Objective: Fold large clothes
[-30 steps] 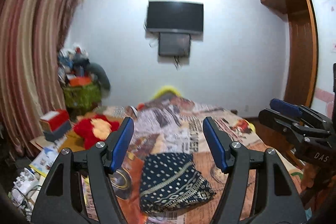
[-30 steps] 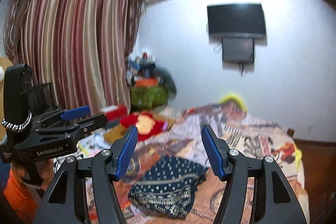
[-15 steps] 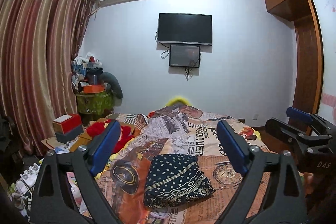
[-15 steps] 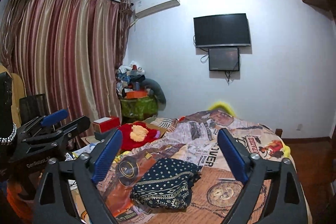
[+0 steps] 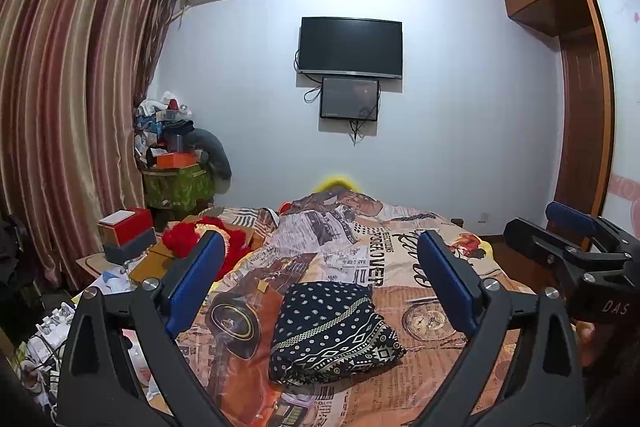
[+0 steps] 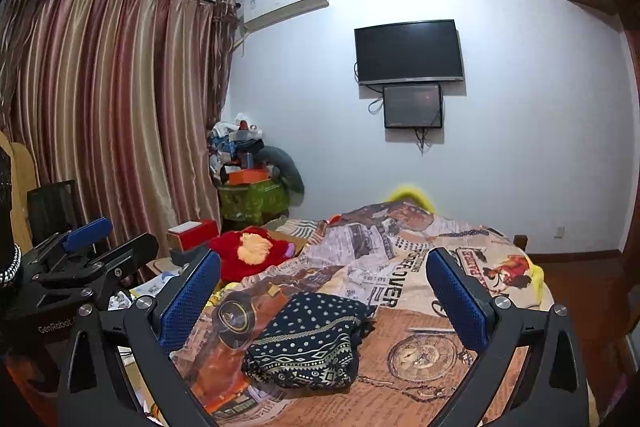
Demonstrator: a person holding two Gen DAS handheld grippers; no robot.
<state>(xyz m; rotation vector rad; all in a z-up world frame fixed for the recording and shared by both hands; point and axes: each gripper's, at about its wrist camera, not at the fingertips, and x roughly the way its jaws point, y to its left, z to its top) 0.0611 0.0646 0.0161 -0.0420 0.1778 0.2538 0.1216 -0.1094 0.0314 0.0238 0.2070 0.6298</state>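
Left hand-held gripper [image 5: 318, 281] & right hand-held gripper [image 6: 322, 299]: both opening wide, nothing between the jaws, not touching anything. The folded dark dotted cloth [image 5: 332, 331] lies on the bed [image 5: 440, 355] just in front, between the two. Looks done w/ this one. Best now: pull both back slow, keep jaws spread, don't bump the cloth or the neat fold gets messy.
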